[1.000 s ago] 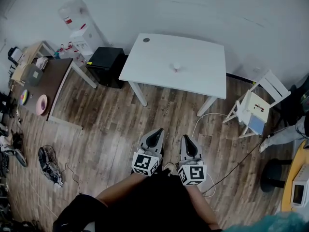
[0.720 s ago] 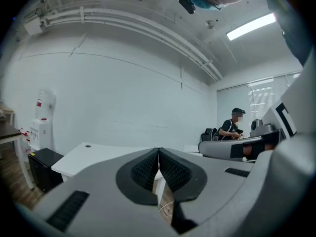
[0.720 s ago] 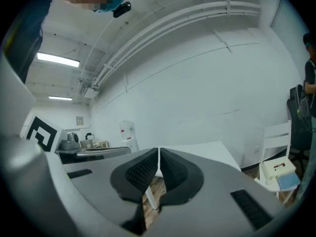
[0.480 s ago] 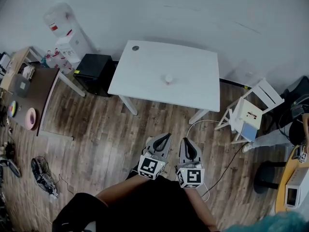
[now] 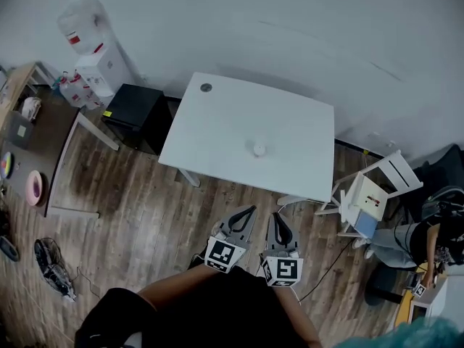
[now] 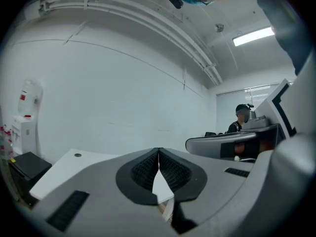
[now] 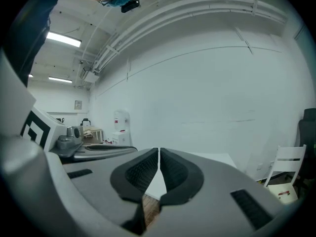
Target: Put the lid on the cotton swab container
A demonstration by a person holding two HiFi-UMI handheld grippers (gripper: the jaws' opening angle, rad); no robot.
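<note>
- So, the left gripper [image 5: 251, 209] and right gripper [image 5: 276, 215] are held side by side low in the head view. Both are over the wood floor [image 5: 145, 209], just short of the near edge of the counter [image 5: 217, 122].
- On the left gripper, the jaws are pressed together tip to tip and nothing is pinched. Only a sliver of counter and floor is seen through the gap behind the tips in its own view.
- Same deal on the right gripper: the jaws are closed tight and nothing is held.
- Both are pointed roughly at the counter.
- The swab container [image 5: 259, 149] is seen as a small white round thing on the counter. It's set a bit right of the middle and nearer the front edge than the wall, well apart from both grippers.
- It's too small for it to be told whether the lid is on or off.
- A small dark round spot [image 5: 206, 88] is seen near the counter's far left corner.
- A black cabinet [image 5: 136, 109] is parked just beside the counter's left end, and a water dispenser [image 5: 88, 46] is stood by the wall past that.
- A white chair [image 5: 371, 194] is placed off the counter's right end.
- At far left, a brown desk [image 5: 51, 143] is seen with a pink plate [image 5: 34, 188] on it.
- A fan [image 5: 52, 268] is laid on the floor below that.
</note>
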